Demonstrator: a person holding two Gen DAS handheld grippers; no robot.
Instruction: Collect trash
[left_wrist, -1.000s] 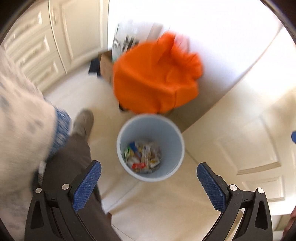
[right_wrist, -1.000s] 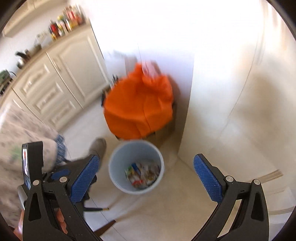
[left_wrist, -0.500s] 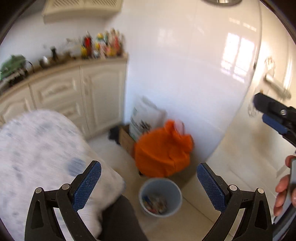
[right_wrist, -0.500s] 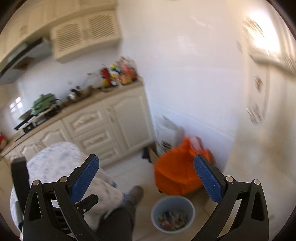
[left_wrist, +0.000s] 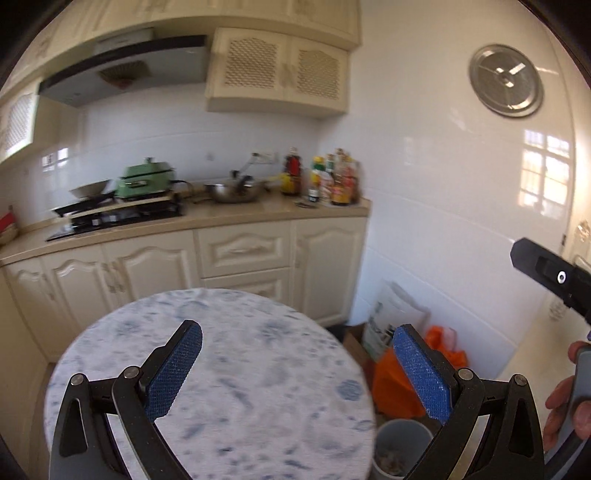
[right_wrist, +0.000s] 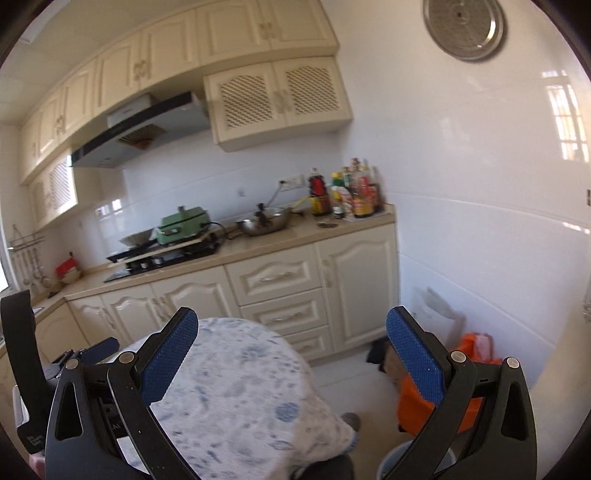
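Kitchen: cream cabinets, white tiled wall and a long surface (left_wrist: 229, 216) are seen across the upper and middle frame of both views.
Stove area: at left of centre a green cooker (left_wrist: 146, 181) is set on the hob; a metal wok (left_wrist: 236, 192) stands to its right.
Bottles: a cluster of bottles (left_wrist: 325, 177) is stood at the surface's right end.
Round surface: a round surface in a blue-patterned cloth (left_wrist: 236, 373) fills the lower centre; no trash can be made out on it, though the picture is blurred.
Left claw: the left claw (left_wrist: 306, 369) is held wide apart with nothing between its pads.
Right claw: the right claw (right_wrist: 295, 354) is likewise spread and empty; a hand (left_wrist: 565, 402) on its handle is seen at the far right edge of the left view.
Bin: a pale bin (left_wrist: 400, 448) stands on the floor at lower right, below the claws and just beside the round surface; scraps are dimly seen inside.
Orange bag: an orange bag (left_wrist: 391, 384) is slumped just behind the bin against the wall; its contents are hidden.
Key relation: the bin is judged down and right of both claws; which claw is nearer cannot be told.
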